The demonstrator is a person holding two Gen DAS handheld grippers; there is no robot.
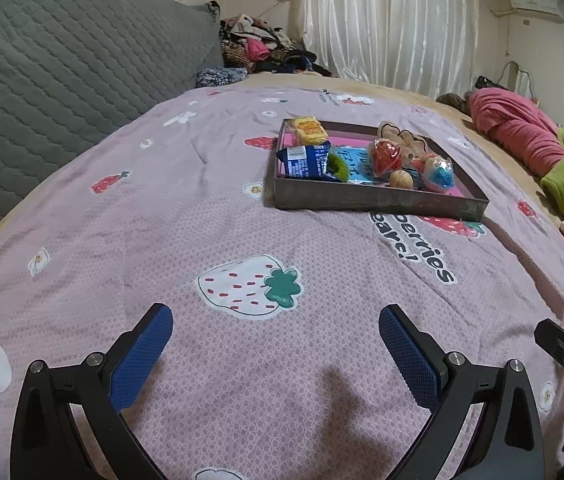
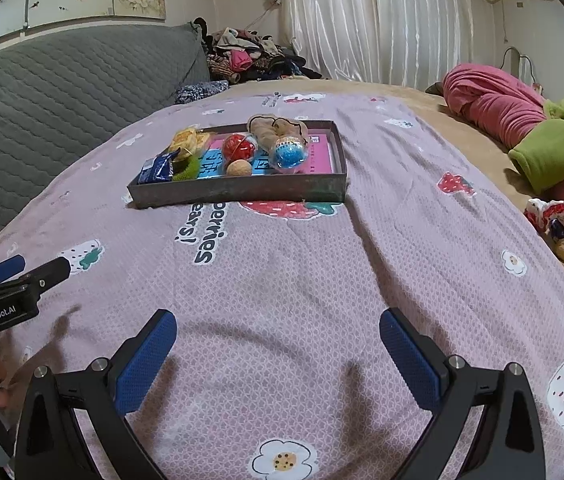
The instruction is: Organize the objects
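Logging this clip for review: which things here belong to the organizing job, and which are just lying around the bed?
Job:
tray
blue snack packet
yellow snack pack
red ball
blue ball
walnut
left gripper, right gripper, both open

Lying about:
clothes pile
pink blanket
small doll

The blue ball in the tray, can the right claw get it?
Probably yes. The right claw is open and empty, and only bare blanket lies between it and the tray. The blue ball sits uncovered near the low front wall, beside the red ball.
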